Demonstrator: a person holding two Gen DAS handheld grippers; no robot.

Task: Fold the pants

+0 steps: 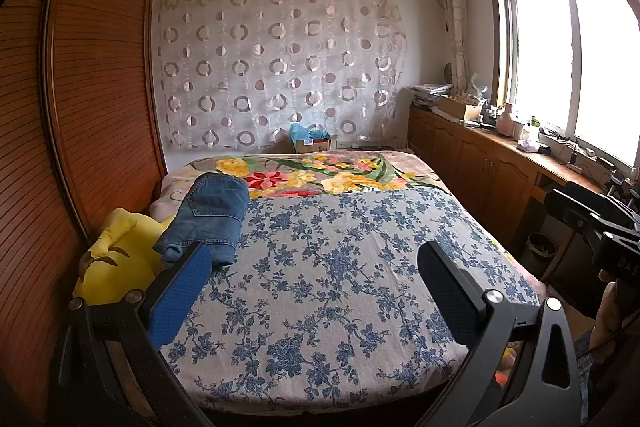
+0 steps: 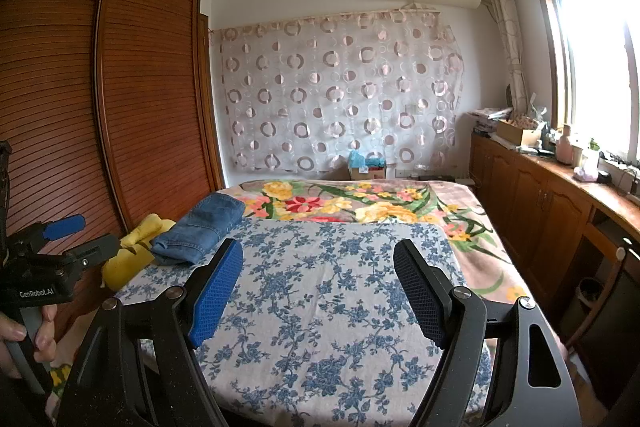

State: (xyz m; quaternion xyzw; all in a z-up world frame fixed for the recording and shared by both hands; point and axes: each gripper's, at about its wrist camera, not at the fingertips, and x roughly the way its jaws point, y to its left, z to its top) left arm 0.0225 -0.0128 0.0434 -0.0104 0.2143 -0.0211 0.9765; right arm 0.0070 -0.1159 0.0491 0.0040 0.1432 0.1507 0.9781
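Observation:
Folded blue jeans point(image 1: 212, 217) lie at the left side of the bed, partly on the blue-flowered sheet point(image 1: 340, 267) and against a yellow plush toy point(image 1: 120, 259). They also show in the right wrist view point(image 2: 200, 229). My left gripper point(image 1: 316, 267) is open and empty, held above the near part of the sheet, with its left fingertip just in front of the jeans. My right gripper point(image 2: 320, 267) is open and empty above the sheet, to the right of the jeans. The left gripper's body shows at the left edge of the right wrist view point(image 2: 44, 267).
A bright floral blanket point(image 1: 320, 175) covers the far part of the bed. A wooden slatted wardrobe point(image 1: 80, 87) stands close on the left. A low wooden cabinet point(image 1: 480, 167) with clutter runs along the right under the window. A cardboard box point(image 1: 312, 143) sits behind the bed.

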